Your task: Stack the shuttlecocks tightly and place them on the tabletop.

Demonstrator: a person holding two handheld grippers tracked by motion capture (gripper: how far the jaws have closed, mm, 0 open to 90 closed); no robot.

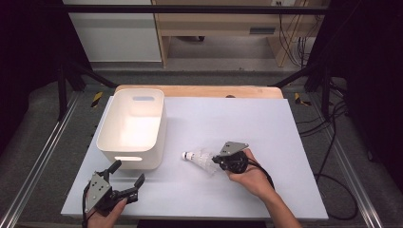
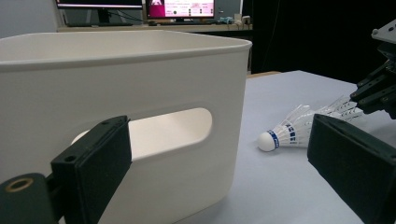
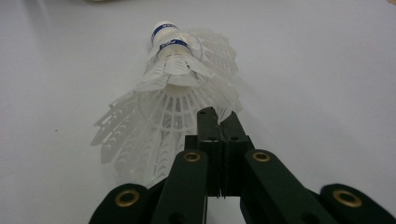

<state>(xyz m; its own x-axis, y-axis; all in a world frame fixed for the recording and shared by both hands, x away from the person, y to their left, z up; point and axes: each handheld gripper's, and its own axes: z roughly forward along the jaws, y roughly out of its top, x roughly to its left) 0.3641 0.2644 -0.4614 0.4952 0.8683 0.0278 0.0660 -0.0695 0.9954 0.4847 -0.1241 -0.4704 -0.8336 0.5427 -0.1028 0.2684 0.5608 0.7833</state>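
Right gripper (image 1: 219,160) pinches the shuttlecock (image 1: 199,158) skirt edge, mid-table beside the bin (image 1: 133,127). Thin feather grip, so it could slip or crush on lifting. Left gripper (image 1: 127,175) spread, idle.

We see the bench (image 1: 266,123) evenly and brightly lit from above in the high view, while the room's sides fall into near black. The white bin (image 1: 130,126) glows inside, almost blown out, and casts a soft shadow toward us. In the left gripper view the near jaws are blurred and the monitors behind are overexposed. The right gripper view is soft-lit, the shuttlecock (image 3: 170,102) slightly hazy.
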